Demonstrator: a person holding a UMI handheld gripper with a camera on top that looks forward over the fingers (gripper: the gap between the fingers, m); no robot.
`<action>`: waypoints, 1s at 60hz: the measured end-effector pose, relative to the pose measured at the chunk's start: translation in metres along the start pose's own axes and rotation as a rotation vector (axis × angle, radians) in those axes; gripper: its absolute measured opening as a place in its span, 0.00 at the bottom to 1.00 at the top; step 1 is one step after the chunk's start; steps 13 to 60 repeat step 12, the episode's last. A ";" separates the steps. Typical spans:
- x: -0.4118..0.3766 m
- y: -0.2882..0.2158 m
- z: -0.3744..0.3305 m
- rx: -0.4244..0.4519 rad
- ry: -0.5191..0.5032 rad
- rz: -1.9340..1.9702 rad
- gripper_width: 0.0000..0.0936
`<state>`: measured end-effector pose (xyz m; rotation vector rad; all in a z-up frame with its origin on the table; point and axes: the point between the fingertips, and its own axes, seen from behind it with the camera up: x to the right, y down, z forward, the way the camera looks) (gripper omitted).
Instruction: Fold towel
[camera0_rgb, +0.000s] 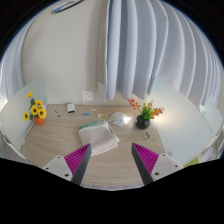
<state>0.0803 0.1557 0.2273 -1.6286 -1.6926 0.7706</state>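
Pale wooden table (50, 150) fills the lower middle of the frame, lit evenly. Behind it a plain off-white wall (60, 60) takes the upper left; long white curtains (140, 50) hang in folds across the upper centre and right. Yellow flowers (36, 110) stand at the table's left edge, a pot of orange and pink flowers (144, 112) right of centre. A small wall socket (87, 96) sits low on the wall, just above the tabletop.

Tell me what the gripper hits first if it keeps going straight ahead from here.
Most likely the folded towel on the table, lying just ahead of the open gripper, slightly toward its left finger. Depth is hard to judge, so it may pass above it.
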 end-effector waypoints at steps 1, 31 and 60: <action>-0.001 0.000 0.000 -0.001 -0.003 -0.005 0.91; -0.003 -0.006 0.007 0.015 -0.021 -0.002 0.91; -0.003 -0.006 0.007 0.015 -0.021 -0.002 0.91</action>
